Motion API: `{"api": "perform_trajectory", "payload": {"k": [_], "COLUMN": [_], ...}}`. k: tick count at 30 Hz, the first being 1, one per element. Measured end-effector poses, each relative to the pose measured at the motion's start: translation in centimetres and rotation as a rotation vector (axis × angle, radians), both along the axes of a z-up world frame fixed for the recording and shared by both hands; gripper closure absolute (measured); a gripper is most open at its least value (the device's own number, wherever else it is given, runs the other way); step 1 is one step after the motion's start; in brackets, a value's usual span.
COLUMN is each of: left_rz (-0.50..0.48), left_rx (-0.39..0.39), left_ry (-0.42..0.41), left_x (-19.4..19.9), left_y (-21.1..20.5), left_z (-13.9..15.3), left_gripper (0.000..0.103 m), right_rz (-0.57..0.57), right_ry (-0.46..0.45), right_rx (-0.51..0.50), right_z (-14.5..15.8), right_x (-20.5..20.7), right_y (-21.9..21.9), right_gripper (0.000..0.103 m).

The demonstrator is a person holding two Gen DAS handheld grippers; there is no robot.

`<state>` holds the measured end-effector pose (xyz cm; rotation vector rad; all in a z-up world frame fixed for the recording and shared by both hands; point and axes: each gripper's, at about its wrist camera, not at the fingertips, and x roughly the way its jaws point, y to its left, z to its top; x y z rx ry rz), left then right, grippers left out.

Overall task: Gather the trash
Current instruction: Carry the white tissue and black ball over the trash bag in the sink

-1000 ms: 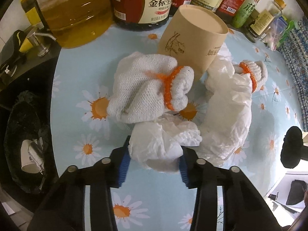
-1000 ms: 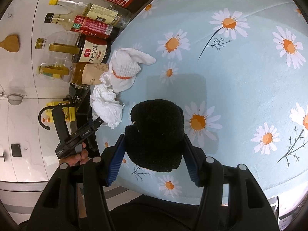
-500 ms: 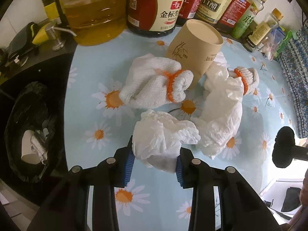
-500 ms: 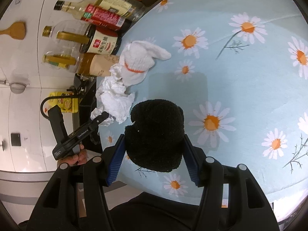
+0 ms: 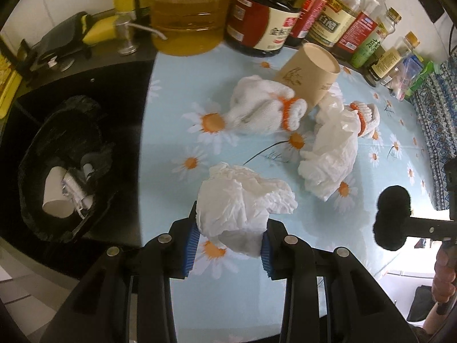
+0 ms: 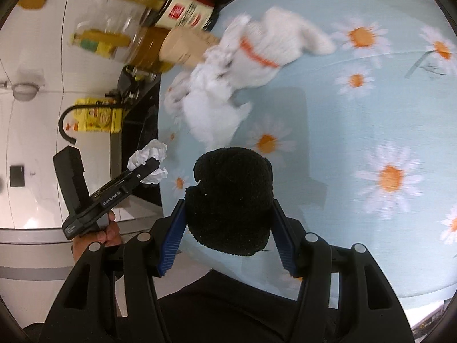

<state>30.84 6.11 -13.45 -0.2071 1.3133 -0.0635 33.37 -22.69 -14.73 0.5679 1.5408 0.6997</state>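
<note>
My left gripper (image 5: 228, 240) is shut on a crumpled white tissue (image 5: 242, 200) and holds it above the daisy tablecloth near its left edge; it also shows in the right wrist view (image 6: 150, 161). My right gripper (image 6: 228, 231) is shut on a black fuzzy cloth (image 6: 231, 200), seen from the left wrist view (image 5: 392, 220) at the right. A second crumpled tissue (image 5: 331, 154) lies on the table beside two white gloves with orange cuffs (image 5: 265, 108) (image 5: 365, 115) and a brown paper cup (image 5: 310, 74). A black-lined trash bin (image 5: 65, 165) stands lower left, holding a paper cup and scraps.
Oil and sauce bottles (image 5: 262, 20) line the back of the table. A dark sink counter with a soap pump (image 5: 125, 37) lies left of the table (image 5: 177, 131). A patterned cloth (image 5: 437, 120) hangs at the right edge.
My left gripper has lifted the tissue and pulled back toward the table's left edge, bringing the bin more into view. My right gripper has moved closer to the gloves, still holding the black cloth.
</note>
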Motion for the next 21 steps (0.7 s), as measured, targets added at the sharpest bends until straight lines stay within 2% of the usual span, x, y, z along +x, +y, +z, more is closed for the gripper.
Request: {"api": "perform_trajectory", "payload": {"k": [6, 13, 21], "left_rz": [0.015, 0.050, 0.093], "left_rx": [-0.027, -0.037, -0.061], "left_ry": [0.000, -0.016, -0.047], "left_x": [-1.2, -3.1, -4.8], "left_y": [2.6, 7.5, 13.3], "left_z": [0.4, 0.9, 1.2], "left_gripper": [0.069, 0.069, 0.069], "right_rz": [0.068, 0.135, 0.153], "right_ry": [-0.016, -0.031, -0.033], "right_rx": [-0.001, -0.009, -0.017], "right_z": [0.9, 1.9, 2.2], "right_x": [0.2, 0.3, -0.1], "right_y": [4.7, 11.2, 17.1], "right_gripper": [0.045, 0.045, 0.045]}}
